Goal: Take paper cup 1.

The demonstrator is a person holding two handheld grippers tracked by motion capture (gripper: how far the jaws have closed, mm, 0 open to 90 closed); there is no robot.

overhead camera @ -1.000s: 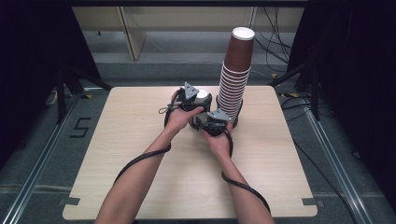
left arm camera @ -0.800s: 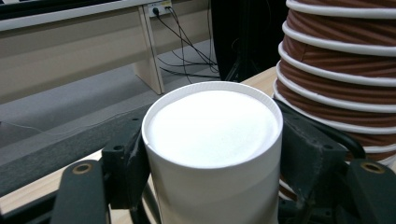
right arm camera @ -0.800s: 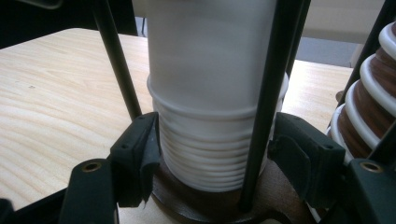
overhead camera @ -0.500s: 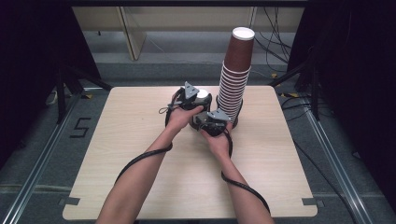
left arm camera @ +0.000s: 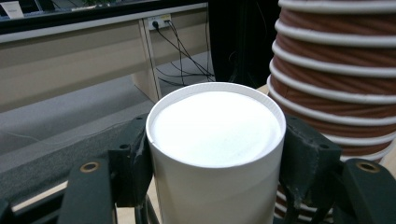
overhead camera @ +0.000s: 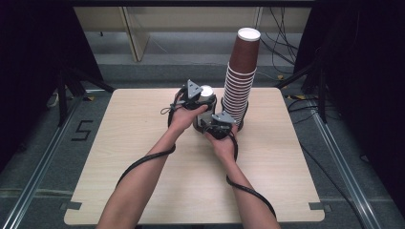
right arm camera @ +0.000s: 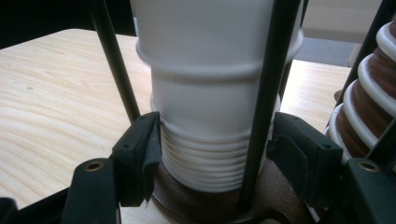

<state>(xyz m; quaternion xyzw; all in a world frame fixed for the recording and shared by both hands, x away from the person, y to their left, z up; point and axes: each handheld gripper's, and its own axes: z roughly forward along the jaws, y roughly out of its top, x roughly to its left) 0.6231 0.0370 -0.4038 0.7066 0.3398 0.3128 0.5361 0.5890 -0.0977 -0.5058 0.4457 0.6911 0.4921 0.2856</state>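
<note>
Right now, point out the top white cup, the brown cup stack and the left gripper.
top white cup (left arm camera: pixel 215 128), left gripper view, its upturned base
brown cup stack (overhead camera: pixel 241 76), high view, mid side
left gripper (overhead camera: pixel 203 98), high view, between its fingertips

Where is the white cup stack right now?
In the high view the white cup stack stands mid-table, just left of the tall brown cup stack, with the left tongs gripping its top cup and the right tongs its lower cups.

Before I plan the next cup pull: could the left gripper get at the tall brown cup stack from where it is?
Probably not yet. The left gripper is shut on the top white cup; the brown cup stack stands close beside, unblocked.
</note>
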